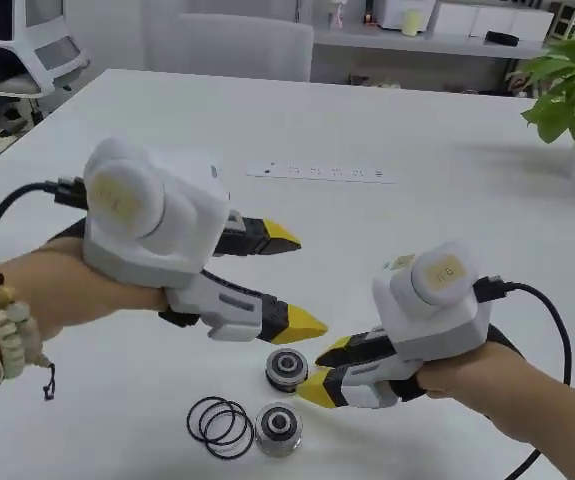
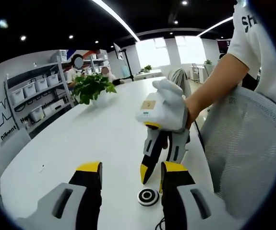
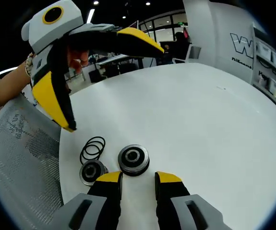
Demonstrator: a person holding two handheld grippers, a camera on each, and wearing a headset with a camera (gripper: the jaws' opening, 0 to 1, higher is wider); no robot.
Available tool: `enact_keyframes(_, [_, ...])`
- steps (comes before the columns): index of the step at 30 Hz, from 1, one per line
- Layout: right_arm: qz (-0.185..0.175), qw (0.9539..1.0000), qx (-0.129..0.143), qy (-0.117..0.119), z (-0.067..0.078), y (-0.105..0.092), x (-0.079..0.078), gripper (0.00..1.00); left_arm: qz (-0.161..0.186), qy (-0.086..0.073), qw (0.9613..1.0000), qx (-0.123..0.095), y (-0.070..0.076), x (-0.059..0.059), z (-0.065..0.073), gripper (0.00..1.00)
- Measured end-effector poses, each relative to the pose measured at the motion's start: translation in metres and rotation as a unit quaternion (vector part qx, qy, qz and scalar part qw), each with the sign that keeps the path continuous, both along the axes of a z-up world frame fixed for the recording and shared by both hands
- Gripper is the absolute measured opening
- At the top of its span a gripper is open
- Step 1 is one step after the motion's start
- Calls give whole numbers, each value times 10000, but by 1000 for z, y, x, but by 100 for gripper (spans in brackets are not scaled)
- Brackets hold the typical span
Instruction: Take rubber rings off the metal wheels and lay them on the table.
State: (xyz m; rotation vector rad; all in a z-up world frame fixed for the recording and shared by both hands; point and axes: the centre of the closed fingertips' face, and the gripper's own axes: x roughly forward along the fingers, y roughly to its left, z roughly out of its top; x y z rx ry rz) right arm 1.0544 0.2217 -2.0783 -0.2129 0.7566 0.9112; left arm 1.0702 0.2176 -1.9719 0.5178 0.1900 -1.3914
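Observation:
Two metal wheels lie on the white table near its front edge: one [image 1: 287, 368] sits just ahead of my right gripper [image 1: 324, 371], the other [image 1: 278, 428] closer to me. Several black rubber rings [image 1: 222, 422] lie loose beside the nearer wheel. The right gripper view shows the same wheel [image 3: 133, 159] just beyond my right gripper [image 3: 138, 178], which is open and holds nothing, with the second wheel [image 3: 92, 171] and the rings [image 3: 92, 148] to the left. My left gripper [image 1: 300, 280] hovers above the wheels, wide open. It [image 2: 131, 167] looks down on a wheel [image 2: 148, 196].
A white power strip [image 1: 317, 172] lies mid-table. A potted plant [image 1: 572, 90] stands at the far right. A grey chair [image 1: 237, 45] is behind the table [image 1: 417, 220], and a mesh chair back [image 2: 243, 143] is at the near side.

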Motion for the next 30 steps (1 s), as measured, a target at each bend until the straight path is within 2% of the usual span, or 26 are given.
enact_keyframes(2, [-1, 10000, 3, -12, 0, 0, 0, 24, 113, 19, 9999, -8, 3, 2, -9, 44])
enact_keyframes(5, [-2, 10000, 22, 6, -1, 1, 0, 25, 208, 206, 9996, -18, 6, 2, -23, 42])
enact_keyframes(6, [2, 10000, 7, 3, -2, 1, 0, 25, 241, 226, 9995, -15, 7, 2, -27, 40])
enact_keyframes(8, [-5, 10000, 7, -2, -3, 2, 0, 26, 300, 168, 9992, 197, 12, 6, -43, 34])
enact_keyframes(10, [4, 10000, 8, -10, -3, 3, 0, 26, 299, 214, 9984, 423, 16, 4, -57, 31])
enact_keyframes(14, [61, 10000, -8, -57, -3, 6, 0, 26, 279, 379, 9980, 410, 14, 0, -66, 26])
enact_keyframes(18, [97, 9999, -19, -87, -3, 8, -1, 26, 270, 464, 9973, 508, 10, -1, -75, 20])
enact_keyframes(22, [117, 9999, -34, -107, -3, 8, -1, 25, 266, 571, 9960, 630, 12, -3, -86, 17])
enact_keyframes(25, [129, 9998, -57, -128, -3, 9, -1, 25, 232, 626, 9960, 591, 13, -4, -87, 11])
enact_keyframes(30, [145, 9998, -51, -149, -3, 10, -2, 24, 225, 726, 9955, 557, 12, -7, -87, 8])
